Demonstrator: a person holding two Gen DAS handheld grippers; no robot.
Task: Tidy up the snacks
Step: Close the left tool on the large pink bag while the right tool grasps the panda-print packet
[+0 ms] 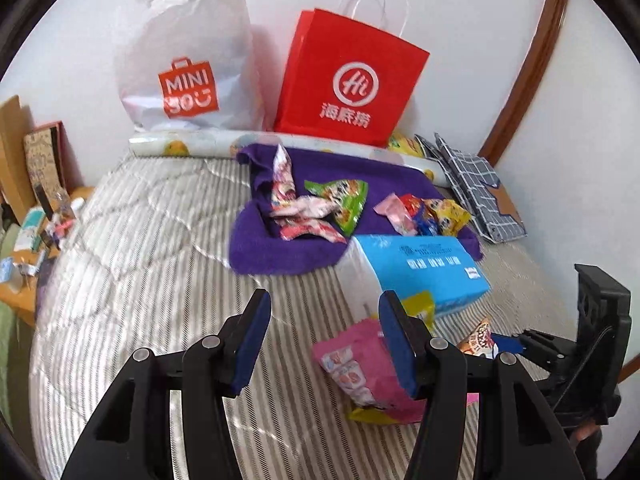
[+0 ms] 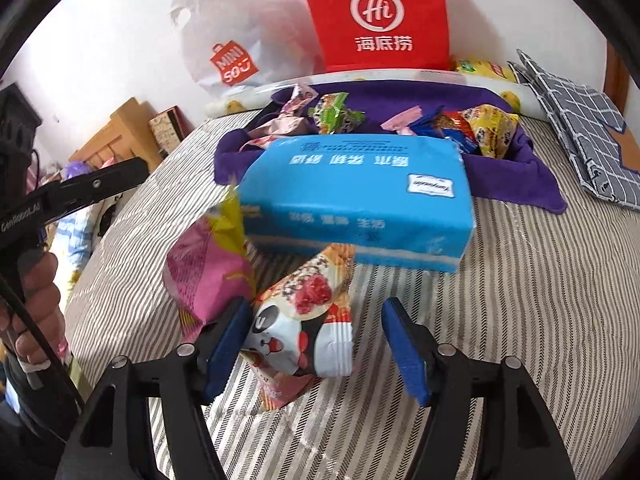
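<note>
Several snack packets lie on a purple towel (image 1: 280, 252) on a striped bed; the towel also shows in the right wrist view (image 2: 500, 184). A blue tissue box (image 1: 424, 268) (image 2: 360, 196) sits in front of it. A pink snack bag (image 1: 360, 368) (image 2: 204, 276) lies beside the box. My left gripper (image 1: 324, 344) is open and empty, its right finger over the pink bag. My right gripper (image 2: 316, 348) is open around a panda-print snack packet (image 2: 304, 328) lying on the bed. That packet's tip shows in the left wrist view (image 1: 480, 336).
A white Miniso bag (image 1: 188, 56) and a red paper bag (image 1: 352, 76) lean on the wall behind a rolled mat (image 1: 180, 146). A checked fabric bag (image 1: 476, 188) lies right of the towel. A cluttered bedside table (image 1: 24, 240) stands left.
</note>
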